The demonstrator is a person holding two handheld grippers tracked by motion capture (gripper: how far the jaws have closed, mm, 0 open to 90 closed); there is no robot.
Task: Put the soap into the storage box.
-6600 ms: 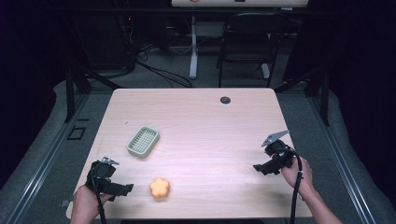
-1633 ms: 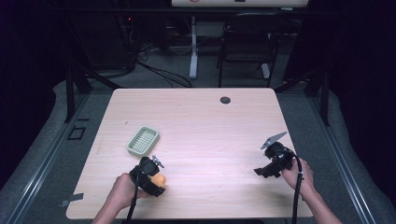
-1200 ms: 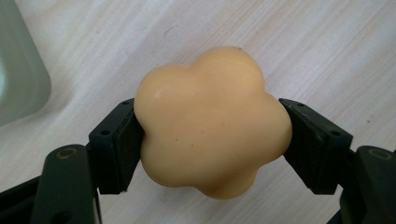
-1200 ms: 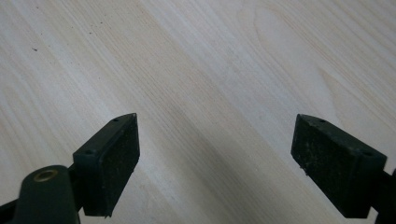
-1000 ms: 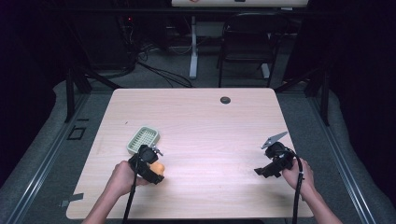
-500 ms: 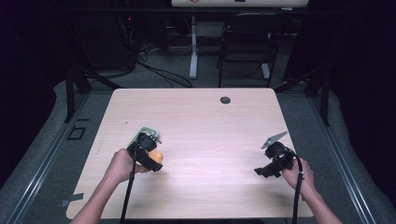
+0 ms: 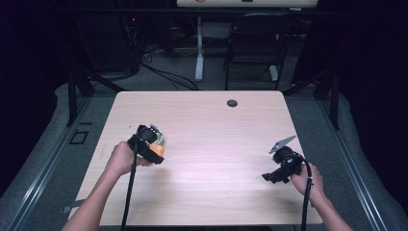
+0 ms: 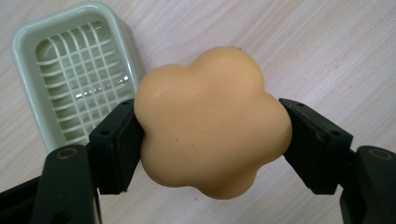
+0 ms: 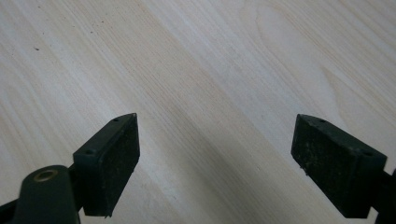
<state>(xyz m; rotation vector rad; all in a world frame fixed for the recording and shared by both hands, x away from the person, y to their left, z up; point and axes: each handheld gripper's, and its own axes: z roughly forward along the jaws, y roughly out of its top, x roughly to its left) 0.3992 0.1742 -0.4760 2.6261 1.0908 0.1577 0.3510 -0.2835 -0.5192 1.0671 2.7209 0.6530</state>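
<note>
On the left half of the pale wooden table (image 7: 211,144), the left gripper (image 8: 210,135) pinches one orange, flower-shaped, smooth soap-like lump (image 8: 212,123) between its two black pads, one pad pressed against each side of the lump. The lump is held above the tabletop, just beside one pale green plastic tray with a white grid insert (image 8: 74,70); in the left gripper view the tray lies to the upper left, partly behind the lump. In the high view the lump (image 7: 157,150) shows as an orange spot at the left gripper (image 7: 151,144), with a sliver of the tray (image 7: 160,139) just behind it. On the right half of the table, well apart, the right gripper (image 9: 217,156) has its two jaws spread wide over bare wood, gripping nothing. One small dark round hole (image 7: 232,103) sits near the table's far edge.
</note>
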